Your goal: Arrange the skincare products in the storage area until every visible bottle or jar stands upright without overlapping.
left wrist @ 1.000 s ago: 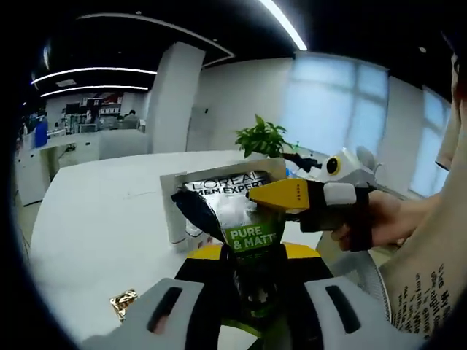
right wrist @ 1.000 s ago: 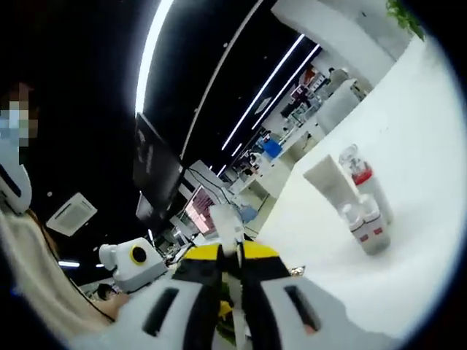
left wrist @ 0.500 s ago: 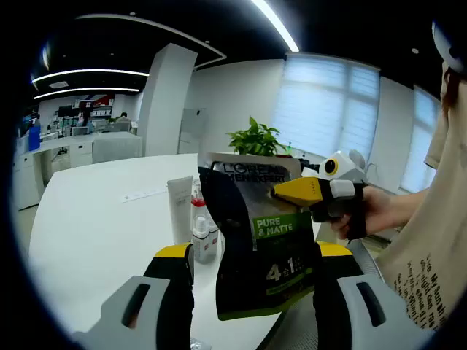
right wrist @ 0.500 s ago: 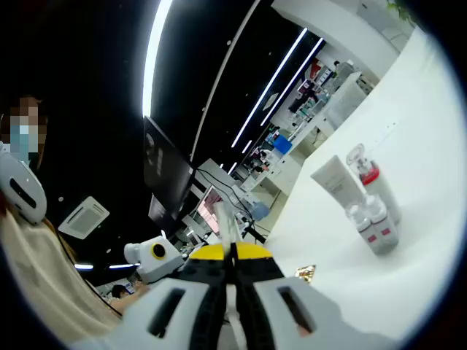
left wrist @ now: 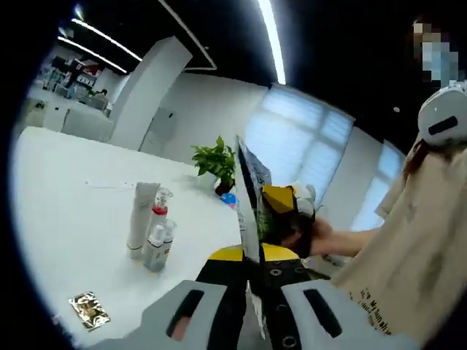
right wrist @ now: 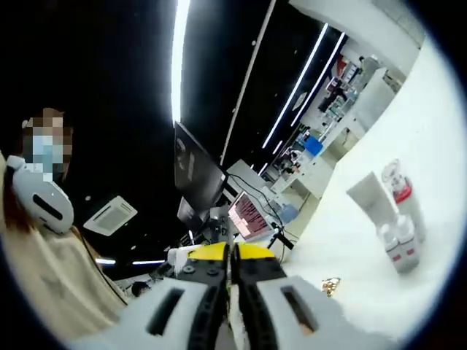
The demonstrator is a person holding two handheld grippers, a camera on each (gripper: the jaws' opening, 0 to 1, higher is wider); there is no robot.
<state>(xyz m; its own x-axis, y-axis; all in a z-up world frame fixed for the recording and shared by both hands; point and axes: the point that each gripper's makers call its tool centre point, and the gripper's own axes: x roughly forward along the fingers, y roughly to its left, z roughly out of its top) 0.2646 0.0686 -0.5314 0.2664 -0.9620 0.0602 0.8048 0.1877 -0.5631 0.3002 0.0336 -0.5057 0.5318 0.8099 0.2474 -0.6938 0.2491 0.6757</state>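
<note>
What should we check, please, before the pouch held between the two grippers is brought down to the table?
1. Left gripper shut on the pouch: ok.
2. Right gripper shut on the pouch's thin edge: ok.
3. White tube and small bottles upright on the table: ok.
4. Bottles not overlapping: cannot tell, they stand close together.
5. Gold wrapper lying loose on the table: not ok.

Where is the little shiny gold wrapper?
In the left gripper view, the gold wrapper lies flat on the white table at lower left, nearer the camera than the standing bottles.
</note>
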